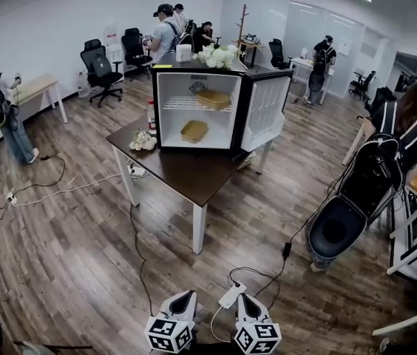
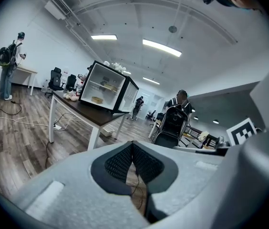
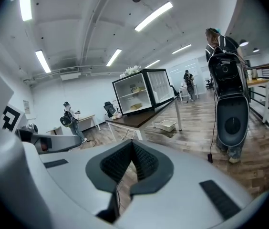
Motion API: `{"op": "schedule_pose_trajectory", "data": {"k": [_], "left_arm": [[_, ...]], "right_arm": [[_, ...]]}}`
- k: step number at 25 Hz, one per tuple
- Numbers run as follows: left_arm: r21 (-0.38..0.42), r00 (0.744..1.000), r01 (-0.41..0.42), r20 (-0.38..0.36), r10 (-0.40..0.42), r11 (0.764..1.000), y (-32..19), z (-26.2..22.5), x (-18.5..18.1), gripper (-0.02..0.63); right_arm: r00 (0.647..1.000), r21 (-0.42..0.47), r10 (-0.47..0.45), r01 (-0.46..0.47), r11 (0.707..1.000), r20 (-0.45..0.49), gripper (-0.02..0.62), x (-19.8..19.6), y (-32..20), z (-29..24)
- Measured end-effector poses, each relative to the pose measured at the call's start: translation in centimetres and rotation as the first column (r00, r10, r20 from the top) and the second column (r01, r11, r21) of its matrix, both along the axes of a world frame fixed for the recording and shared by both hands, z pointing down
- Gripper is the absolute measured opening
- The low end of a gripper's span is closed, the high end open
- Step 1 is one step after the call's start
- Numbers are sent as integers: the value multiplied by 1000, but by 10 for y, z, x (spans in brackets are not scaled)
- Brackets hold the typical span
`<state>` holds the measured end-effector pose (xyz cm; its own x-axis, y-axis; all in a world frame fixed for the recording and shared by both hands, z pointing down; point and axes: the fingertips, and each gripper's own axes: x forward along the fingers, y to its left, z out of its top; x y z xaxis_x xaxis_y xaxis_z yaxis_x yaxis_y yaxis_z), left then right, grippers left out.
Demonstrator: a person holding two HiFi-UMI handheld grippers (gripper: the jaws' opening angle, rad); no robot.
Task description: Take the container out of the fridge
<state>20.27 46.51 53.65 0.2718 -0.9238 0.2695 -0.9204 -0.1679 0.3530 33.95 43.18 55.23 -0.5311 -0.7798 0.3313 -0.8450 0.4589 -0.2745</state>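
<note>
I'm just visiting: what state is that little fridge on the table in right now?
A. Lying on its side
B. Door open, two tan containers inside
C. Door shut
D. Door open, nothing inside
B: the fridge stands upright with its door swung open, an upper container on the wire shelf and a lower container on the bottom.

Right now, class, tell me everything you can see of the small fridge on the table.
The fridge is a small cube with a black casing and white inside, standing upright on the dark table. Its door hangs wide open, white lining showing. A wire shelf carries the upper container; the lower container sits on the bottom inside. Both look tan. White flowers rest on top.
</note>
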Motion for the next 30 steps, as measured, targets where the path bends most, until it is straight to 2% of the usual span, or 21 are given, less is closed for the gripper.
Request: {"op": "schedule_pose_trajectory", "data": {"k": [9, 16, 24, 30], "left_arm": [[8, 999, -51, 16, 51, 999, -59, -8, -63, 9], [1, 996, -85, 12, 85, 996, -85, -1, -108, 9], [5, 996, -91, -19, 91, 996, -101, -1, -132, 9], [9, 998, -53, -27, 53, 999, -110, -2, -152, 9]], "right_arm": [[998, -8, 62, -62, 998, 7, 8, -57, -52, -1], [997, -27, 79, -79, 997, -3, 8, -104, -69, 8], [994, -47, 102, -103, 994, -39, 8, -121, -81, 9], [996, -53, 82, -84, 995, -45, 8, -135, -100, 6]]}}
